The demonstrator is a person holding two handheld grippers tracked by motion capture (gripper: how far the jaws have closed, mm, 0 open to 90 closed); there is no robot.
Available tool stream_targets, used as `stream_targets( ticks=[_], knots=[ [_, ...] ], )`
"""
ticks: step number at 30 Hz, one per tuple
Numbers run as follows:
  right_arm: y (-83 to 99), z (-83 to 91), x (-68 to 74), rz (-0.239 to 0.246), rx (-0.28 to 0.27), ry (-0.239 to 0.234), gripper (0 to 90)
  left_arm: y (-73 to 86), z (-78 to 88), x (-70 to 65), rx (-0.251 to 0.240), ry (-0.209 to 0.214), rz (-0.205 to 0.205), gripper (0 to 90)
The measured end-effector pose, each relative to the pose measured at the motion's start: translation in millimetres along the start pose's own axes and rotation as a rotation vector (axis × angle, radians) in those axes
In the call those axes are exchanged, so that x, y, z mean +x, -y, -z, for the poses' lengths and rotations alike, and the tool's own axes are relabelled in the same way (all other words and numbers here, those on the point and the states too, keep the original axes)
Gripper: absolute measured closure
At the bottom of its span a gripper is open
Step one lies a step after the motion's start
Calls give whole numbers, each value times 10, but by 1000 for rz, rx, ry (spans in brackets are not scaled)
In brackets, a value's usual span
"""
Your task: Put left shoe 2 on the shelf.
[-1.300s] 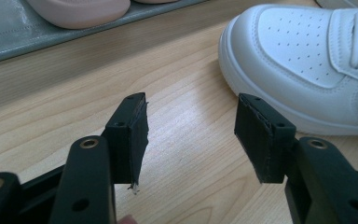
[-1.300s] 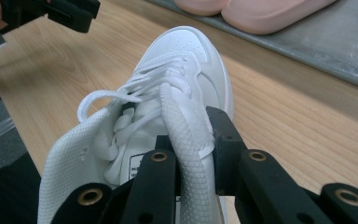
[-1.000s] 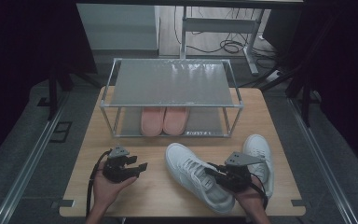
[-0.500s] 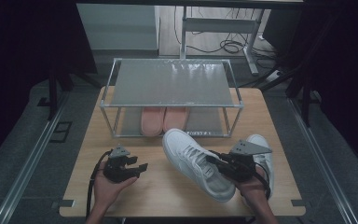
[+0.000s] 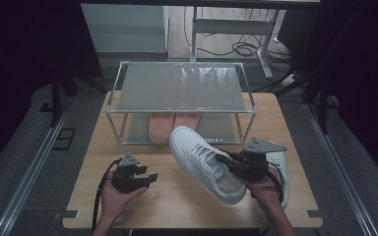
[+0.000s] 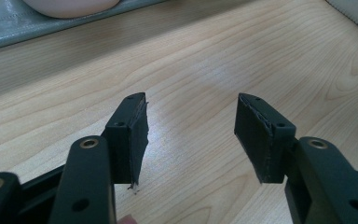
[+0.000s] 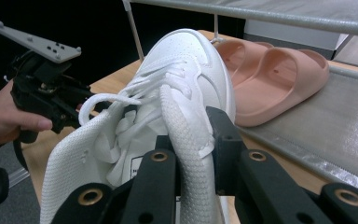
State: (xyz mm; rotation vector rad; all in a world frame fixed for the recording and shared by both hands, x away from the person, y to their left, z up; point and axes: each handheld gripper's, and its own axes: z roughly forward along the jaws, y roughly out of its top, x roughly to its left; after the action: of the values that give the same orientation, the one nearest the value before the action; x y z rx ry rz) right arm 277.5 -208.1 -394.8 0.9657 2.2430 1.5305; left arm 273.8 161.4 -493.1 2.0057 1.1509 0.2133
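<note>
The right gripper (image 5: pixel 226 161) is closed on the side wall of a white sneaker (image 5: pixel 203 162), at the shoe's opening. In the right gripper view the two black jaws pinch this knitted wall between them, and the laces lie just in front of them. The sneaker hangs from the jaws above the table (image 5: pixel 177 196), its toe pointing away from the gripper toward the shelf rack (image 5: pixel 182 88). A second white sneaker (image 5: pixel 280 167) lies on the table just under and behind the right hand.

Beyond the toe of the held sneaker, a pair of pink slippers (image 7: pixel 270 74) stands on the lower shelf of the rack.

The left gripper (image 6: pixel 191 135) is open, with nothing between its jaws, only bare wood under them. It rests low over the table in the left hand (image 5: pixel 115 194), well apart from the held sneaker.
</note>
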Motion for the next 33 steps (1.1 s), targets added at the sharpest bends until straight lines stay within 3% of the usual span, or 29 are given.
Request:
stream_targets(
  ticks=[33],
  knots=[
    [-589,-58,-94,-15,-80,-7,816,1,-7,-7,6,2,-4,444]
  ],
)
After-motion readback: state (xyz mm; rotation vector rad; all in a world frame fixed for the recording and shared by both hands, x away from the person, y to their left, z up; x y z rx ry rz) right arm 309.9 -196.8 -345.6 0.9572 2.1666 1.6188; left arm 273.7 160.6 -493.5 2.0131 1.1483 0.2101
